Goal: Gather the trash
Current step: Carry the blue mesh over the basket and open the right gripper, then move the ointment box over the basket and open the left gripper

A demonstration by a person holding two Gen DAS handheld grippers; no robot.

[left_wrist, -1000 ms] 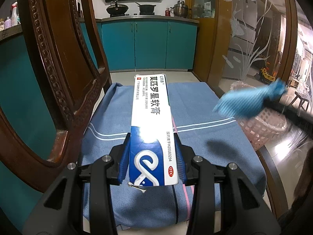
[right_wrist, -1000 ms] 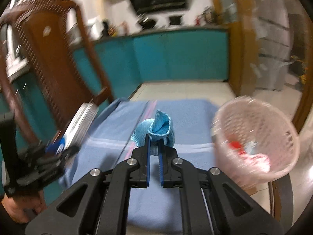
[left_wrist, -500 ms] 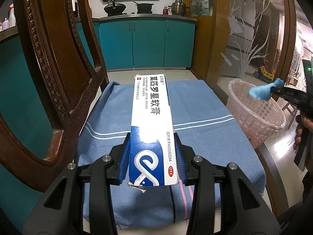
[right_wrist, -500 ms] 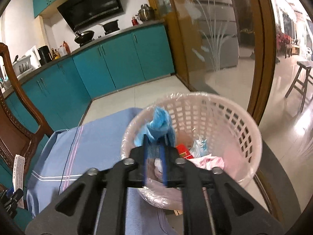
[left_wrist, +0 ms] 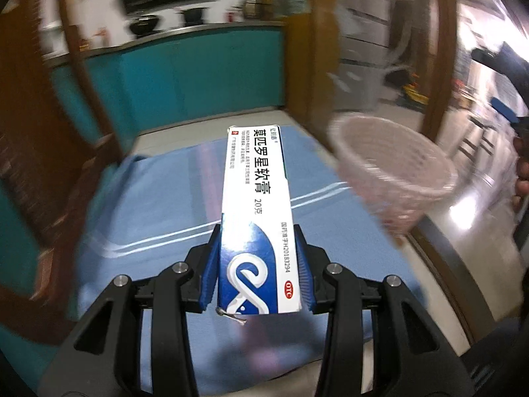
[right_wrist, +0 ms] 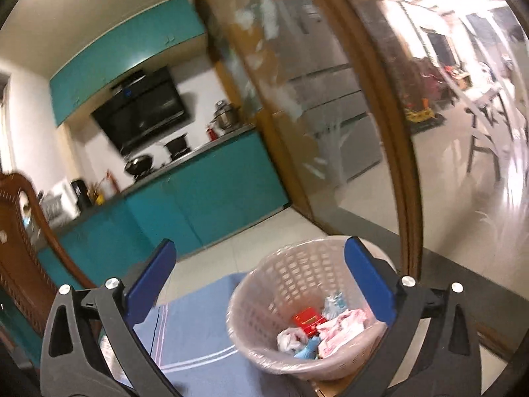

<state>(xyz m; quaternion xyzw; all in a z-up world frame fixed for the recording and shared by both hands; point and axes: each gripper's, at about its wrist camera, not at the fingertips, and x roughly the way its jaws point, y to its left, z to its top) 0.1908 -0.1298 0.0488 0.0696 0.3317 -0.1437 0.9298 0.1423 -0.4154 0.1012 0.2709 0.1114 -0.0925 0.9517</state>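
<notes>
The left gripper (left_wrist: 258, 271) clamps the ointment box (left_wrist: 256, 205) at frame centre, while the right gripper (right_wrist: 261, 281), jaws just sprung wide and empty, frames the pink basket (right_wrist: 264, 294) at lower right.

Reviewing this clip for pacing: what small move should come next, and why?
Probably carry the medicine box over the pink basket. The left gripper is clamped on it above the blue cloth, while the right gripper, jaws just opened, is empty.
</notes>
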